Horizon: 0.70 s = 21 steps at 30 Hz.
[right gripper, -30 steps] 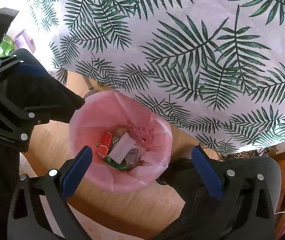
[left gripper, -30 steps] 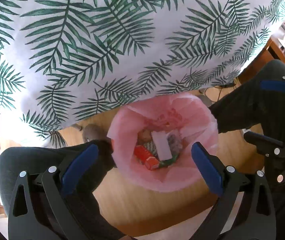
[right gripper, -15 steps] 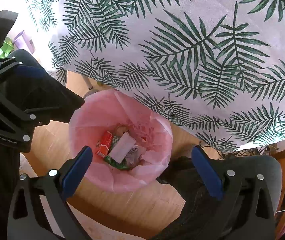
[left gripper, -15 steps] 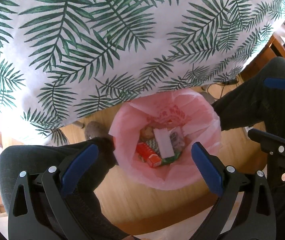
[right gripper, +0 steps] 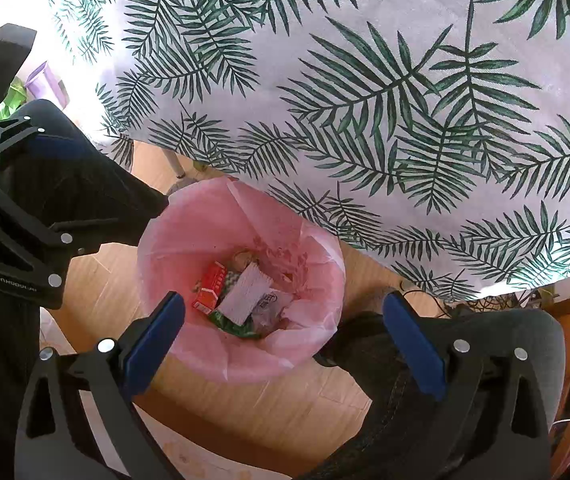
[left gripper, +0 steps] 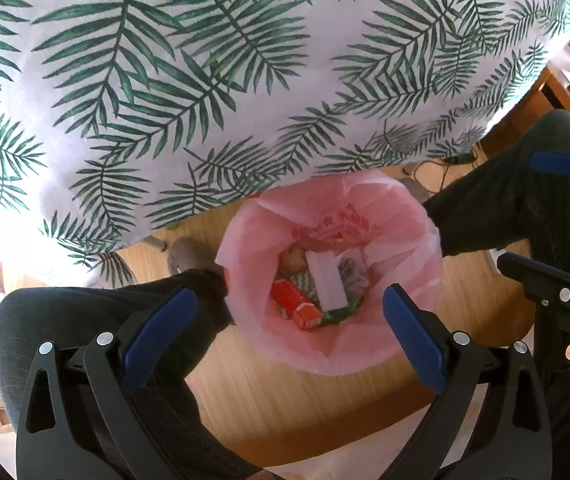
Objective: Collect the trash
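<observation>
We hold both tongs above a bin lined with a pink bag [left gripper: 337, 344], which sits on the wooden floor [left gripper: 269, 408] at lower centre of both views, just below the hanging edge of a white cloth with green palm leaves [left gripper: 205, 80] that fills the upper half of each frame. Our left tongs [left gripper: 289, 320] stand wide apart with nothing between the blue pads [left gripper: 157, 328]; our right tongs [right gripper: 283, 322] are likewise spread and empty.

Inside the bag lies the collected trash: a red carton [left gripper: 296, 307] toward the lower left of the heap, a white ridged packet [left gripper: 325, 280] across the middle, a clear printed wrapper [left gripper: 351, 274] to its right and a green wrapper [left gripper: 341, 314] under them. In the right wrist view the same red carton [right gripper: 209, 288] and white packet [right gripper: 247, 294] show at the bottom of the bag [right gripper: 241, 356].

Our legs in dark trousers [left gripper: 85, 312] flank the bin on either side. In the left wrist view the right tongs appear at the right edge [left gripper: 553, 224].
</observation>
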Available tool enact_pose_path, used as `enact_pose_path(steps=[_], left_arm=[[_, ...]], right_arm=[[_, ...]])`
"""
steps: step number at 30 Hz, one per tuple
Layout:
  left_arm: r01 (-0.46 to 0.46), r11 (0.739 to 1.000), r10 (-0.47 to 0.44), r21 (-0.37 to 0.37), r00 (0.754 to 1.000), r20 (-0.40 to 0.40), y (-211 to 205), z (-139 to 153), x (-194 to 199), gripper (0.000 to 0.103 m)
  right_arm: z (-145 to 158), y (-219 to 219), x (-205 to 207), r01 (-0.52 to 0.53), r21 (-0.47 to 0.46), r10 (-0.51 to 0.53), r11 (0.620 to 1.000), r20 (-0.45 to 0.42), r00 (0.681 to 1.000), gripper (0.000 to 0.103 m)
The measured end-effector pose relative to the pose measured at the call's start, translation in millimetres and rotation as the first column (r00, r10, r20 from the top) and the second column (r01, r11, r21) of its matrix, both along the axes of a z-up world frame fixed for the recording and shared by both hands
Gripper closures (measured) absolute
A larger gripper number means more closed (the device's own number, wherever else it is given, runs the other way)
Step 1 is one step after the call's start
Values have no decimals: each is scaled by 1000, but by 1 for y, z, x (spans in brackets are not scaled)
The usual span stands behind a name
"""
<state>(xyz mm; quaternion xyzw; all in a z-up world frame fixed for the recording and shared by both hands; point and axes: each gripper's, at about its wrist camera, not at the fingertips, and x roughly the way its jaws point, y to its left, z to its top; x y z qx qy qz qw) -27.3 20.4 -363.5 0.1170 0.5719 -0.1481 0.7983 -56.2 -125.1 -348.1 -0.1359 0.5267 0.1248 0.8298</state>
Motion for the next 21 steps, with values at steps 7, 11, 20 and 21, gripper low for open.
enact_pose_path(steps=[7, 11, 20, 21], left_arm=[[8, 1000, -8, -3, 999, -46, -1, -6, 3, 6], [10, 1000, -10, 16, 999, -33, -3, -6, 1, 6], [-5, 1000, 4, -9, 999, -44, 2, -3, 3, 6], [-13, 1000, 12, -21, 999, -49, 4, -3, 4, 6]], right_arm=[[0, 0, 0, 0, 1, 0, 1000, 0, 1000, 5], [0, -1, 1, 1, 0, -1, 1000, 0, 1000, 5], [0, 0, 1, 0, 0, 0, 1000, -1, 1000, 5], [0, -1, 1, 1, 0, -1, 1000, -1, 1000, 5]])
